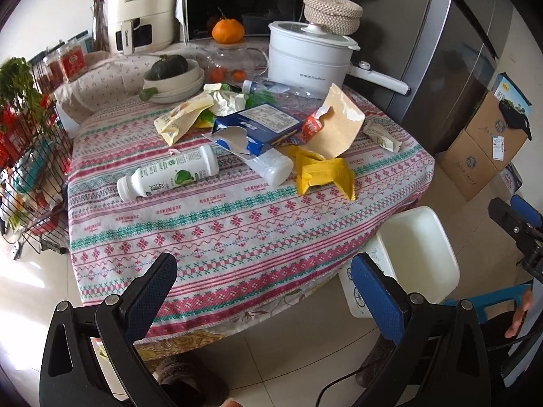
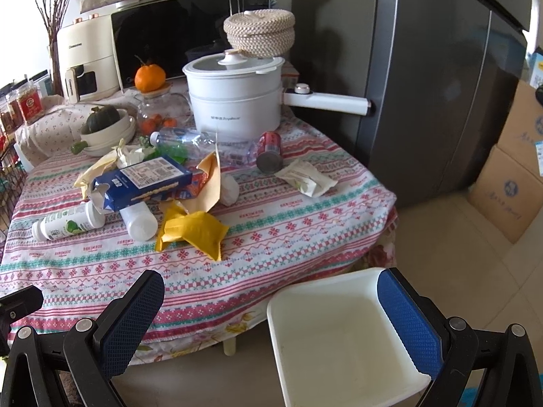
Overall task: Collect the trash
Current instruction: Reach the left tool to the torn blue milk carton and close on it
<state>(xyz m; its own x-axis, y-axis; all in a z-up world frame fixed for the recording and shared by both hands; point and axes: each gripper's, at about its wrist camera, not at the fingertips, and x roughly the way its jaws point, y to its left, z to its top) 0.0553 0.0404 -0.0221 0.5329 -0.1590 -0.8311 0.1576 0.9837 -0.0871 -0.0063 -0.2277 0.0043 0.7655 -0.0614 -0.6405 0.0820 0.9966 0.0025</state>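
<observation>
Trash lies in a heap on the patterned tablecloth (image 1: 210, 237): a white drink bottle (image 1: 168, 176) on its side, a torn blue carton (image 1: 256, 129), a yellow wrapper (image 1: 322, 173), a tan pouch (image 1: 339, 125), a clear plastic bottle (image 2: 183, 140) and a red can (image 2: 269, 151). A white bin (image 1: 419, 254) stands on the floor at the table's near right corner; it also shows in the right wrist view (image 2: 339, 335). My left gripper (image 1: 268, 291) is open and empty over the table's near edge. My right gripper (image 2: 271, 318) is open and empty, above the bin.
At the back stand a white electric pot (image 1: 305, 56), a microwave (image 1: 251, 0), an air fryer (image 1: 142, 17), a bowl with a squash (image 1: 173, 78) and an orange (image 1: 228, 31). A wire rack (image 1: 30, 156) is left, a fridge (image 2: 424, 68) and cardboard boxes (image 1: 482, 149) right.
</observation>
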